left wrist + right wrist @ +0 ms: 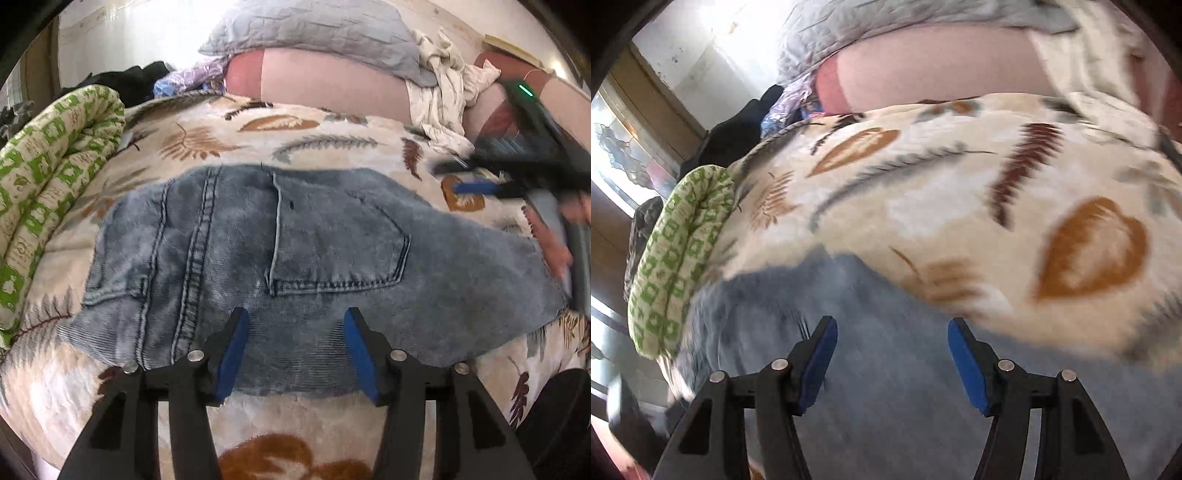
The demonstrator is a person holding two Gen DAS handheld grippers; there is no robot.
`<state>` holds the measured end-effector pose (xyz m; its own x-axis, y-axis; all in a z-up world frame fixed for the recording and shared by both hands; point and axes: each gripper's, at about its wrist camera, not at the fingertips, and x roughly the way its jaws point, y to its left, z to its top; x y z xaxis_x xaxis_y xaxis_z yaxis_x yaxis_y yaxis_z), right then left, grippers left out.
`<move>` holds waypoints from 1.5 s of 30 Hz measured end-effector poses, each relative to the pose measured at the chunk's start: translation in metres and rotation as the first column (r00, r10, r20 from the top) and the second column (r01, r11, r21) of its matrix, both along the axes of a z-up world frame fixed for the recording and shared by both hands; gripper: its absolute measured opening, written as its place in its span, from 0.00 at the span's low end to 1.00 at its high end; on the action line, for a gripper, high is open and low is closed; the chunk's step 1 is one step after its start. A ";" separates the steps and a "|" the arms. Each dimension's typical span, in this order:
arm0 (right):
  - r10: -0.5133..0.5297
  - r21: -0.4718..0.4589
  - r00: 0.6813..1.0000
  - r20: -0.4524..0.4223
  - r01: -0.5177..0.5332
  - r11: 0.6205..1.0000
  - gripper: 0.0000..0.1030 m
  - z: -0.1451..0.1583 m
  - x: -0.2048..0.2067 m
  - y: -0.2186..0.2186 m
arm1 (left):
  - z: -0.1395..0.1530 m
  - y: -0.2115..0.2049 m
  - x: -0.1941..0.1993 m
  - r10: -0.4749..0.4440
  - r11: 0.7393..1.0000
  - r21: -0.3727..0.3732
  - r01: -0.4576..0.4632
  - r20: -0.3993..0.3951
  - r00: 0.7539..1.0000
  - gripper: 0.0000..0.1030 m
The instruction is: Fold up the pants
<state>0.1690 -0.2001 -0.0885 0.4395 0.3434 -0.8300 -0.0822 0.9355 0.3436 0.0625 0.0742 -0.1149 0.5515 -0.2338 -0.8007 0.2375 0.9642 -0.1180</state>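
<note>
Leaf-printed cream bed blanket (332, 147) is seen under folded faded-blue denim pants (295, 251), long axis crosswise just ahead of the left hand-held gripper (295, 354), half-open, empty; the right hand-held gripper (892, 362), open and empty, is blurred above them.

Leaf-print blanket (332, 147) carries folded jeans (295, 251); green quilt (55, 177) alongside.
</note>
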 end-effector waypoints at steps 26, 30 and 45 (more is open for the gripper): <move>0.167 -0.185 0.985 -0.031 -0.170 0.968 0.05 -0.053 0.076 0.074 | -0.010 -0.004 -0.004 -0.048 0.996 0.068 0.050 -0.021 0.999 0.54; 0.137 -0.134 0.991 -0.008 -0.137 0.982 0.10 -0.054 0.075 0.070 | -0.010 -0.001 -0.004 -0.038 0.998 0.044 0.039 -0.016 0.999 0.55; -0.213 0.098 0.954 0.211 0.196 0.976 0.58 0.032 -0.141 -0.075 | 0.016 -0.014 -0.024 -0.027 0.997 0.076 0.013 0.193 0.981 0.70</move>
